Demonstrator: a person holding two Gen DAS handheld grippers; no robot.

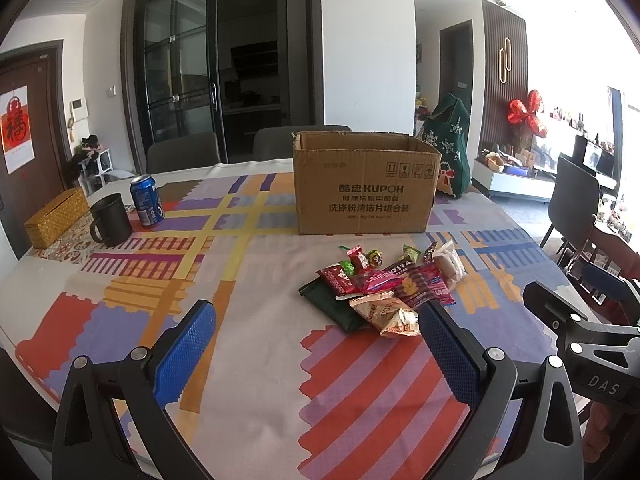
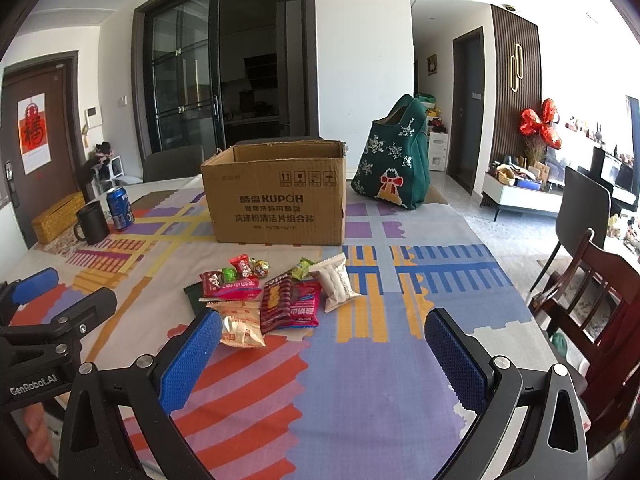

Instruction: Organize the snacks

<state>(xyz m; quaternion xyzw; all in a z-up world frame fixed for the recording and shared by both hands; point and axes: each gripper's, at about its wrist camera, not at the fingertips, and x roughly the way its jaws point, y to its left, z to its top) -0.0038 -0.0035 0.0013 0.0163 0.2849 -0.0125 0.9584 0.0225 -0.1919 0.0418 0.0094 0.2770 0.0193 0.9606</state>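
A pile of wrapped snacks (image 1: pixel 384 288) lies on the patterned tablecloth, in front of an open cardboard box (image 1: pixel 362 184). The pile holds red, maroon, dark green and beige packets, a white packet (image 2: pixel 335 280) and small candies. My left gripper (image 1: pixel 316 320) is open and empty, above the cloth just short of the pile. My right gripper (image 2: pixel 324 328) is open and empty, near the pile's front right side. The box (image 2: pixel 276 200) and the pile (image 2: pixel 272 296) also show in the right wrist view. The right gripper's body shows at the left view's right edge.
A black mug (image 1: pixel 110 220), a blue soda can (image 1: pixel 147 200) and a woven yellow box (image 1: pixel 56 216) stand at the far left of the table. A green fabric bag (image 2: pixel 394 160) stands behind the box. A wooden chair (image 2: pixel 592 304) stands by the table's right edge.
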